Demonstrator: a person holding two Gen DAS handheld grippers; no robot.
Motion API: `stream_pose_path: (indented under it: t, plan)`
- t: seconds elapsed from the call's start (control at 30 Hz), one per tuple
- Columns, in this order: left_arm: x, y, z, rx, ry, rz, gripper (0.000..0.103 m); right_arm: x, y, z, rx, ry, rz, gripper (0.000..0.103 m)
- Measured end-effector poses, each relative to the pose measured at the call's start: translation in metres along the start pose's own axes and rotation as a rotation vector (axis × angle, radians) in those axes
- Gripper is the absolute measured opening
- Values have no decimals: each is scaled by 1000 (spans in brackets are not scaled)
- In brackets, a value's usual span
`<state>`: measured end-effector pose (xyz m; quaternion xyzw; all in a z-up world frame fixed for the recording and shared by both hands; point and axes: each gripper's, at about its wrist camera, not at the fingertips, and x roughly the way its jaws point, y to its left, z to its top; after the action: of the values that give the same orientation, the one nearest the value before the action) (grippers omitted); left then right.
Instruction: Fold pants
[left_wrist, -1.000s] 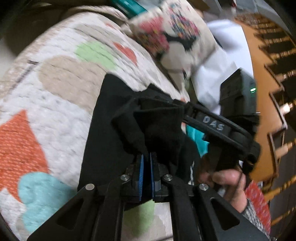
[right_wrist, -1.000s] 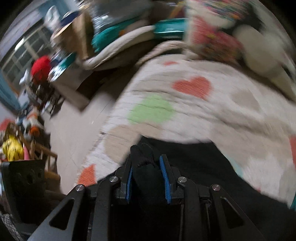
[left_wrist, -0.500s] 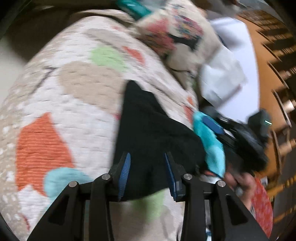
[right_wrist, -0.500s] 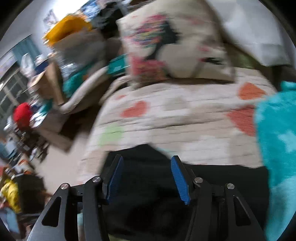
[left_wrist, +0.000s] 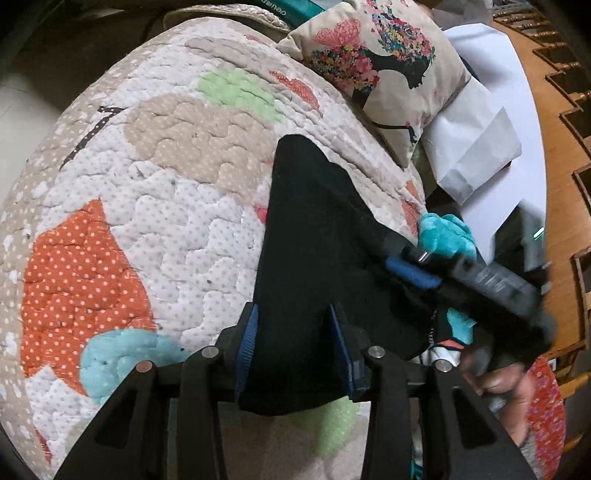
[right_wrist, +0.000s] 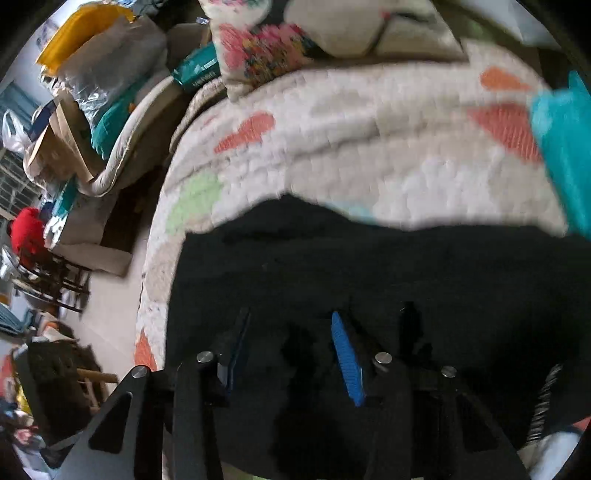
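Observation:
The black pants (left_wrist: 314, 251) lie folded flat on a quilted bedspread (left_wrist: 147, 184) with coloured hearts. My left gripper (left_wrist: 295, 350) is open, its blue pads on either side of the near edge of the pants, holding nothing. My right gripper (right_wrist: 291, 354) is open over the pants (right_wrist: 369, 266); it also shows in the left wrist view (left_wrist: 417, 273) at the right edge of the pants, held by a hand.
A floral pillow (left_wrist: 380, 66) and white paper (left_wrist: 487, 140) lie at the head of the bed. A teal cloth (left_wrist: 443, 236) lies beside the pants on the right. Bags and clutter (right_wrist: 81, 92) stand on the floor to the left of the bed.
Both grippers were shut on bunched black fabric one second ago. They have opened and let go, and the pants now lie flat on the quilt.

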<state>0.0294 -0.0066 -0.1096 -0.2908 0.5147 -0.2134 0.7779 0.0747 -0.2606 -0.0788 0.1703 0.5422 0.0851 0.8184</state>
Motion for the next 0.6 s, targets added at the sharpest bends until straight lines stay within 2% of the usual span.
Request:
stream_pose_path:
  t: [0.07,0.13,0.2,0.27,0.3,0.4,0.43,0.47,0.5,0.6]
  plan:
    - [4,0,-1,-1,2,14,40,-4,20,14,-77,-13,4,53]
    - [7,0,-4,-4,-3,23,40,0,47,27,-143,-4,19,63]
    - [7,-2,-7,12,-11,36,39,7,63,34,-187,20,30,66]
    - [9,-7,-9,42,2,71,26,28,82,44,-227,65,11,66]
    - [10,-8,-10,48,10,77,14,41,91,47,-248,97,-11,66]
    - [9,-7,-11,35,15,87,10,73,103,49,-294,178,-100,66]
    - [9,-7,-11,32,16,90,10,85,106,47,-311,211,-134,63]
    - [7,-7,-11,25,16,93,9,91,105,43,-324,232,-162,52]
    - [5,-7,-10,18,14,96,9,98,105,40,-331,253,-183,26]
    - [-6,-4,-9,-4,4,100,9,97,110,36,-332,240,-155,14]
